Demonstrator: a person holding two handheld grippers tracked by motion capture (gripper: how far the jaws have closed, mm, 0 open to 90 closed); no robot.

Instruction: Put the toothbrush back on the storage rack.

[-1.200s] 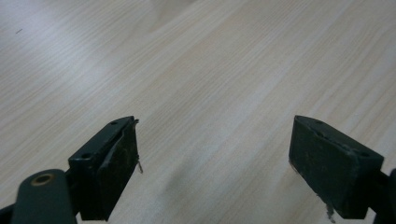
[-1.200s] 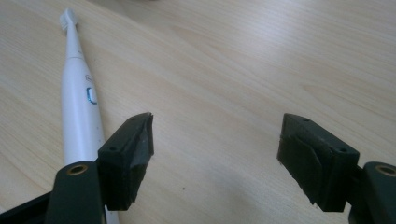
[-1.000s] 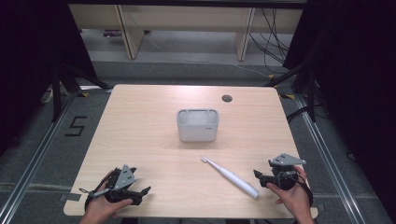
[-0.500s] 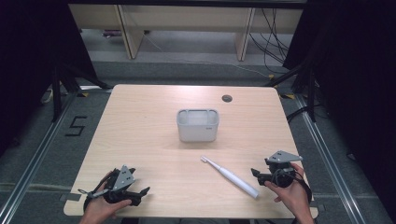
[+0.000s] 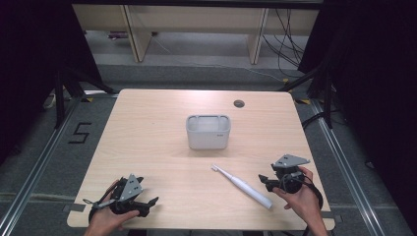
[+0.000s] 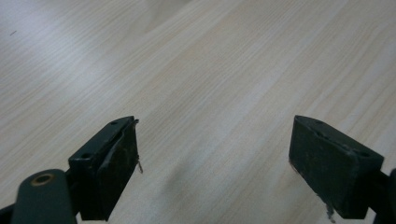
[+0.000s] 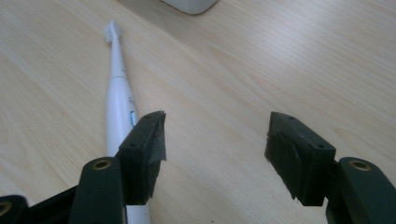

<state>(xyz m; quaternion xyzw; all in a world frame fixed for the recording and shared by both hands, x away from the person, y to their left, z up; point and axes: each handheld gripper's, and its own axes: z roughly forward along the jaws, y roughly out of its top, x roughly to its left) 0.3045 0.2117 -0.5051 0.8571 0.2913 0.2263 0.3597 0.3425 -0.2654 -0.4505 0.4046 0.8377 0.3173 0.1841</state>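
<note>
1. We hold our right gripper [image 5: 268, 181] jaws spread, empty, just beside the white electric toothbrush [image 5: 242, 186] lying flat on the table [image 5: 157, 128];
2. Our left gripper [image 5: 145, 204] jaws gape wide over bare wood.

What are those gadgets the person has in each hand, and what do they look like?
They are two hand-held grippers. The left gripper and the right gripper are black, and each carries a grey three-cornered plate on top. Each ends in two blocky black jaws with flat pads, fixed by brass-coloured pivots. A thin dark cable trails from each.
</note>
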